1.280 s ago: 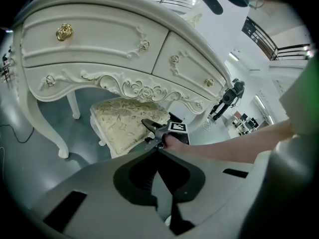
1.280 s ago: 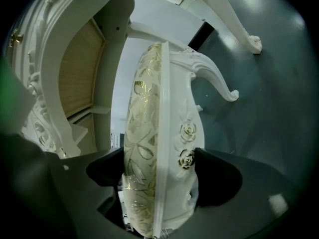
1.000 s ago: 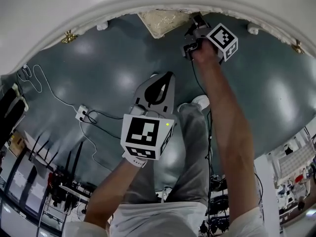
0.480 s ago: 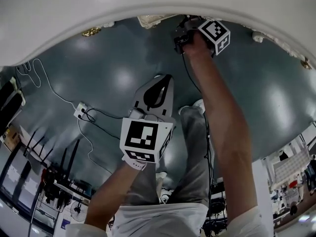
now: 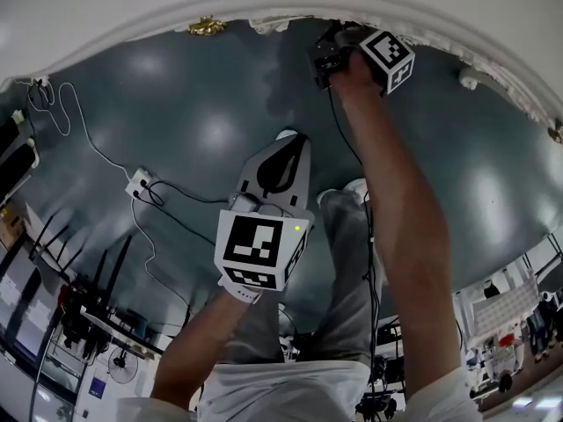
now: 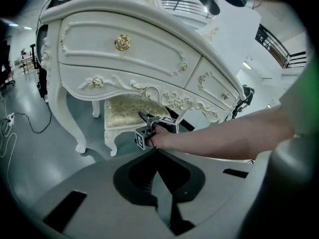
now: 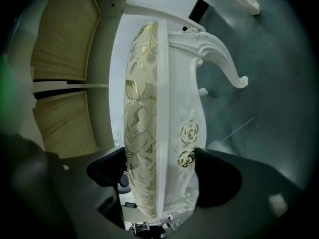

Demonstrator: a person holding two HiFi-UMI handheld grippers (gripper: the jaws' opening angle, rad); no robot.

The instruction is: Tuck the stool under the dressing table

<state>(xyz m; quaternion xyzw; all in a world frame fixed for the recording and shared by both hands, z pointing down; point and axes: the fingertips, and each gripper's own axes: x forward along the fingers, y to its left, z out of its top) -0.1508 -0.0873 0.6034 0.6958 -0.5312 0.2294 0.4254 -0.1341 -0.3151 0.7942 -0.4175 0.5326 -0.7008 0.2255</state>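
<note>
Our right hand-held gripper (image 7: pixel 159 169) clamps the stool (image 7: pixel 149 108) by its seat edge, one jaw on the cushion and one on the carved rail. The stool sits on the floor (image 5: pixel 202 104) under the dressing table (image 6: pixel 129 59), between its curved legs. Our left hand-held gripper (image 6: pixel 157 153) hovers well back, jaws together, empty. A power strip (image 5: pixel 141 185) lies off left. We see a cream frame, gold roses and a floral cushion.

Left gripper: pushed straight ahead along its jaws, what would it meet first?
Most likely the person's right hand, right beyond the left gripper's closed tips, then the stool behind it; depth is hard to judge.
</note>
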